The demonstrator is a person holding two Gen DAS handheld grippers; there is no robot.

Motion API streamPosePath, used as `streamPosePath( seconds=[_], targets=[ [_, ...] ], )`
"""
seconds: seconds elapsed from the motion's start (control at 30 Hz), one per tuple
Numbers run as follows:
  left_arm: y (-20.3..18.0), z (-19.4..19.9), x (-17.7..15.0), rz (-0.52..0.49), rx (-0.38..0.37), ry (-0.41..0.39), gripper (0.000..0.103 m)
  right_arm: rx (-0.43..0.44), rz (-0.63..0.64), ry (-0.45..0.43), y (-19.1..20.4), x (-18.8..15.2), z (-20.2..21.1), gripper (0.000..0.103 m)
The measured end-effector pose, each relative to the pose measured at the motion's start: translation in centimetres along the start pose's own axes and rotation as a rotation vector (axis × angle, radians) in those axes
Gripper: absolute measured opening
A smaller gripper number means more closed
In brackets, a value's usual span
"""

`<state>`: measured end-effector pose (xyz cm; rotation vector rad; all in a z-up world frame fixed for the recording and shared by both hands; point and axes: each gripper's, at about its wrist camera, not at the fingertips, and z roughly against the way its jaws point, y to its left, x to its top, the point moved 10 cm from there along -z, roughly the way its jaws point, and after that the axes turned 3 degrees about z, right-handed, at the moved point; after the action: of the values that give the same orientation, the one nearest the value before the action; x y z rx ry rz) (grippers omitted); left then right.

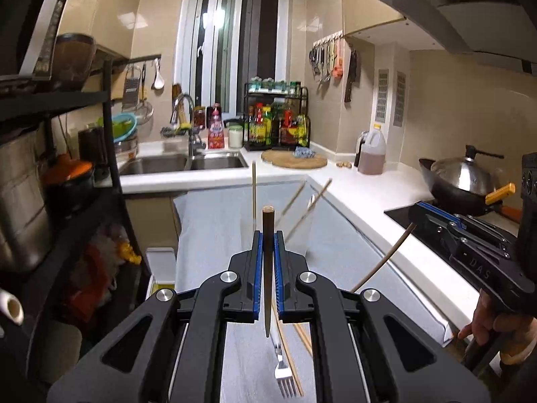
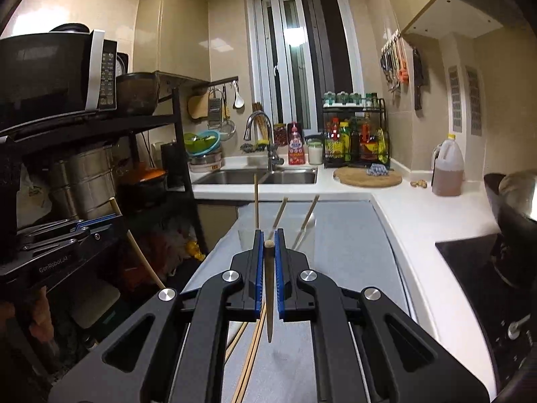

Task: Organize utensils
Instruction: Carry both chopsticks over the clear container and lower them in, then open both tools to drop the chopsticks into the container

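My left gripper (image 1: 267,235) is shut on a dark brown chopstick (image 1: 267,268) held upright above the grey mat (image 1: 335,252). My right gripper (image 2: 267,235) is shut on a lighter brown chopstick (image 2: 268,285), also held above the mat; it shows from the side in the left wrist view (image 1: 436,221). A clear glass cup (image 2: 278,238) just ahead holds several chopsticks (image 2: 255,198) that lean out of it. A fork (image 1: 283,369) and loose bamboo chopsticks (image 2: 248,362) lie on the mat below the grippers.
A black shelf rack (image 2: 174,127) with a microwave (image 2: 57,67) and pots stands at the left. The sink (image 2: 261,176), a sauce rack (image 2: 355,137), a round cutting board (image 2: 367,178) and an oil jug (image 2: 448,168) are at the back. A wok (image 1: 459,181) sits on the stove at right.
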<state>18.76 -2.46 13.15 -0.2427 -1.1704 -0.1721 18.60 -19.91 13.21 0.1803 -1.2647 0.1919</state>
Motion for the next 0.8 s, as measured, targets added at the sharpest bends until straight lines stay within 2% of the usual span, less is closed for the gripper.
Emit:
streamPosePath(
  seconds=[0.3, 0.5, 0.8],
  targets=[
    [-0.7, -1.4, 7.5, -0.011, -0.024, -0.104, 0.007, -0.009, 0.022, -0.107, -1.4, 8.3, -1.0, 0.007],
    [-1.5, -3.2, 11.0, -0.045, -0.011, -0.161, 0.006, -0.024, 0.024, -0.174, -2.0, 12.8, -2.9, 0.007],
    [-1.2, -7.7, 13.2, -0.061, 0.009, -0.184, 0.007, -0.056, 0.013, -0.182, -3.5, 14.4, -8.0, 0.007]
  ],
)
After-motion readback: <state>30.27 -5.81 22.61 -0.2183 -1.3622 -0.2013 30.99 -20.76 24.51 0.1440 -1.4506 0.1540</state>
